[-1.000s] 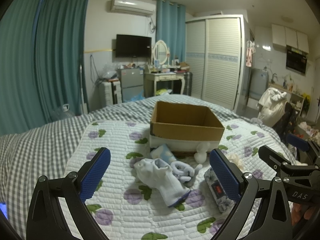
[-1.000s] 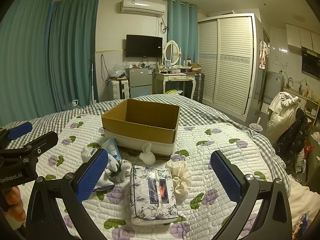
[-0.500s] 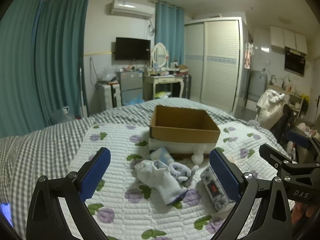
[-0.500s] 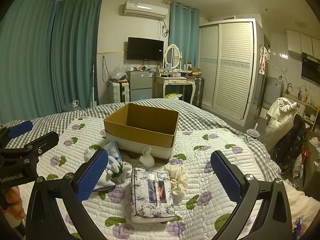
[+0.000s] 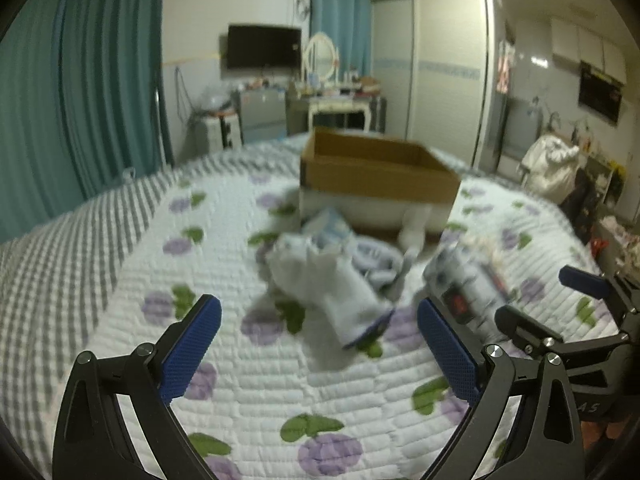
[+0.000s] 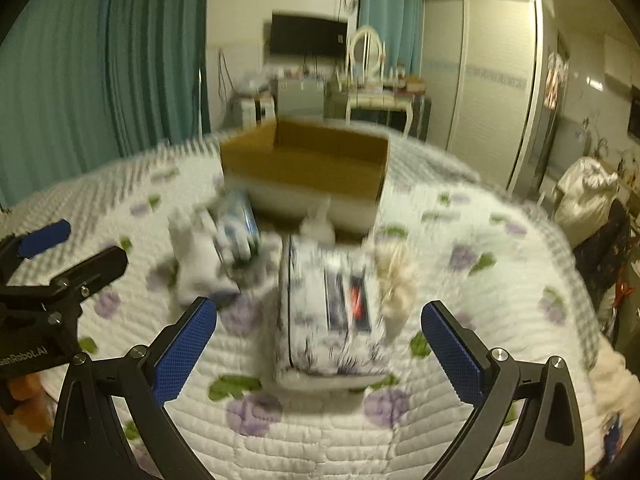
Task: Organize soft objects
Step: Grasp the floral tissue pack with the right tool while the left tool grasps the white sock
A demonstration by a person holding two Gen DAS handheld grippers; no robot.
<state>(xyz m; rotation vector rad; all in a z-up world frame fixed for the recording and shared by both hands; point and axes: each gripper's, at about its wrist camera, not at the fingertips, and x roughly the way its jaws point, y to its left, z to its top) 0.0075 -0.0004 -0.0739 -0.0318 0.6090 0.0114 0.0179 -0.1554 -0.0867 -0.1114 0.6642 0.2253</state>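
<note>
Both views are smeared with blur, so small details are uncertain; the left gripper (image 5: pixel 318 346) hangs over the quilt (image 5: pixel 256 384) with its two blue pads spread wide and nothing between them; the right gripper (image 6: pixel 318 350) is likewise spread wide and empty, its two pads standing to either side of one tissue pack (image 6: pixel 332 312) without touching it.

One cardboard box (image 5: pixel 376 176) sits open-topped on the quilt, beyond the loose things; all the soft things lie outside it, just in front of its near wall.

In the left view one white sock (image 5: pixel 332 288) lies nearest the pads, toe end pointing toward the camera; behind it is one pale blue and white item (image 5: pixel 330 226), too blurred to name; beside the sock is a greyish bundle (image 5: pixel 376 258), also unclear; one small white plush figure (image 5: pixel 414 228) rests against the box wall; the tissue pack lies at the right, near the other tool.

In the right view one cream scrunchie (image 6: pixel 394 276) touches the right side of the tissue pack; the sock sits well left of the pack.

Teal curtains (image 5: pixel 80 92) hang at the left; one television (image 6: pixel 308 36) is on the far wall.
</note>
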